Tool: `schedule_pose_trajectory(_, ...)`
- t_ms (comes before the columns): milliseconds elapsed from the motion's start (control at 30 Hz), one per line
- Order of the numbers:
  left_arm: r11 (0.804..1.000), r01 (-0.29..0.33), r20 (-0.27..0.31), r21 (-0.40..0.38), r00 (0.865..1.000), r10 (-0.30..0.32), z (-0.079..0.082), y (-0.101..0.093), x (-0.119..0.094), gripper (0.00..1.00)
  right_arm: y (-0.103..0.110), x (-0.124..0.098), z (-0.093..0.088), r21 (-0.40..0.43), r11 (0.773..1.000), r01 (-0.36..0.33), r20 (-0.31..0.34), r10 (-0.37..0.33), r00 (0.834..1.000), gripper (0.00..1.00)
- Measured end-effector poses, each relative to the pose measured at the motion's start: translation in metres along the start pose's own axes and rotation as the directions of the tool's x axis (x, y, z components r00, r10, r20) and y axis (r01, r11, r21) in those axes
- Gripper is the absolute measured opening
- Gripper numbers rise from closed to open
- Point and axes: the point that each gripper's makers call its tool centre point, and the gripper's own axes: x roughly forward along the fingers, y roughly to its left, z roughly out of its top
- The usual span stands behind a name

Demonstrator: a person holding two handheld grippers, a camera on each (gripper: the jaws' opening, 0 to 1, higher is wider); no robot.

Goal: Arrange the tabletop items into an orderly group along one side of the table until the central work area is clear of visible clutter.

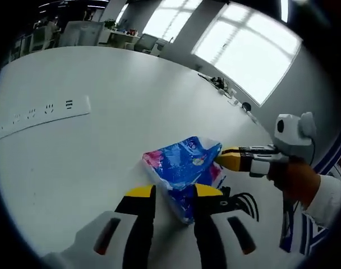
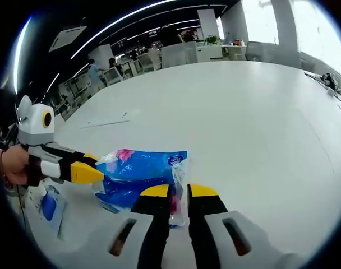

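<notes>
Blue and pink crinkly plastic packet (image 1: 184, 171), soft, light, slippery; best pinched at end seams. Lies on white counter (image 1: 92, 151) near its edge. Left tool (image 1: 174, 193) clamps one end, right tool (image 2: 178, 191) pinches the opposite end.

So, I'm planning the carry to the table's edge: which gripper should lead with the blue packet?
Probably the left gripper: its jaws straddle the body of the blue packet. The right gripper pinches just a thin end of the wrapper, so it would likely only steady the load.
</notes>
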Motion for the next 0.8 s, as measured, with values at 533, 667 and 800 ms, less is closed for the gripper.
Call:
schedule_pose_trajectory(533,1.0,-0.003,0.01,-0.002,1.0,0.003,0.008,0.002,-0.013,0.39,0.0,-0.005,0.003,0.022,1.0,0.015,0.019,-0.016,1.0,0.21)
schedule_pose_trajectory(667,1.0,0.002,0.019,-0.002,1.0,-0.002,0.013,0.001,-0.017,0.42,0.001,-0.01,0.009,0.027,1.0,0.015,0.032,-0.016,0.999,0.22)
schedule_pose_trajectory(800,1.0,0.008,0.032,0.003,0.999,-0.008,0.019,-0.002,-0.022,0.44,0.005,-0.018,0.015,0.03,0.999,0.02,0.05,-0.022,0.999,0.25)
